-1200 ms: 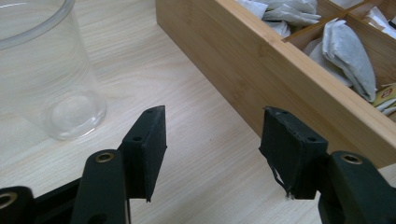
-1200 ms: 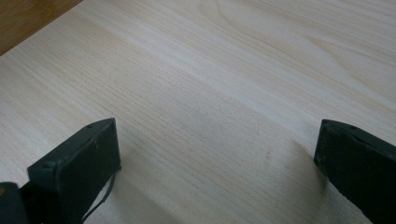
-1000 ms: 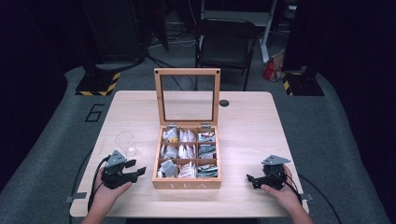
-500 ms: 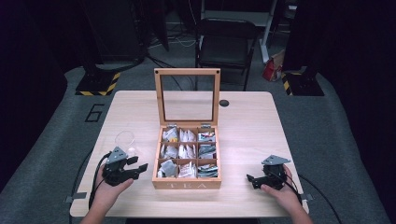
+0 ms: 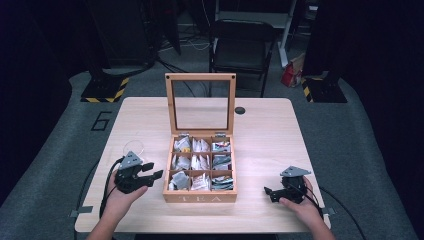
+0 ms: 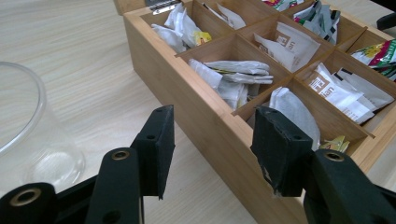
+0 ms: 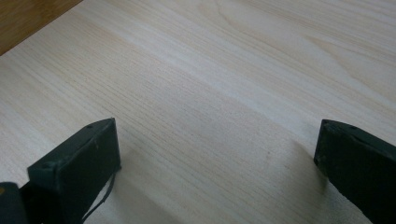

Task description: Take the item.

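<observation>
- Two grippers show in the high view, one at each side of a wooden tea box (image 5: pixel 200 197) that stands near the front edge of the table (image 5: pixel 260 125).
- The box has its lid (image 5: pixel 200 102) standing upright at the back, and nine compartments with tea bags (image 5: pixel 200 162) are seen inside.
- At the left of the box, the left gripper (image 5: pixel 153 173) is held by a hand (image 5: pixel 120 197), with its jaws wide apart and pointing to the left wall of the box, just beside it.
- Behind this gripper a clear glass (image 5: pixel 134 148) stands on the table; it is faint in this view.
- At the right, well apart from the box, the right gripper (image 5: pixel 268 192) is held low over the table by the other hand (image 5: pixel 300 204), with its jaws turned toward the box.
- A black chair (image 5: pixel 241 40) stands behind the table.

- From the left gripper view, the left gripper (image 6: pixel 212 144) has its jaws wide apart and holds nothing.
- The side wall of the box (image 6: pixel 187 107) runs between the two jaws; the right jaw is over the wall and the near compartment, the left jaw is over the table (image 6: pixel 84 56).
- A grey tea bag (image 6: pixel 294 109) lies in the near compartment, just behind the right jaw.
- The glass (image 6: pixel 32 135) is at the left edge, near the left jaw.

- From the right gripper view, the right gripper (image 7: pixel 217 144) is also wide and empty, with bare table (image 7: pixel 224 70) between its jaws.
- One darker wooden corner (image 7: pixel 23 18) shows at the top left; it cannot be told for sure what it is.
</observation>
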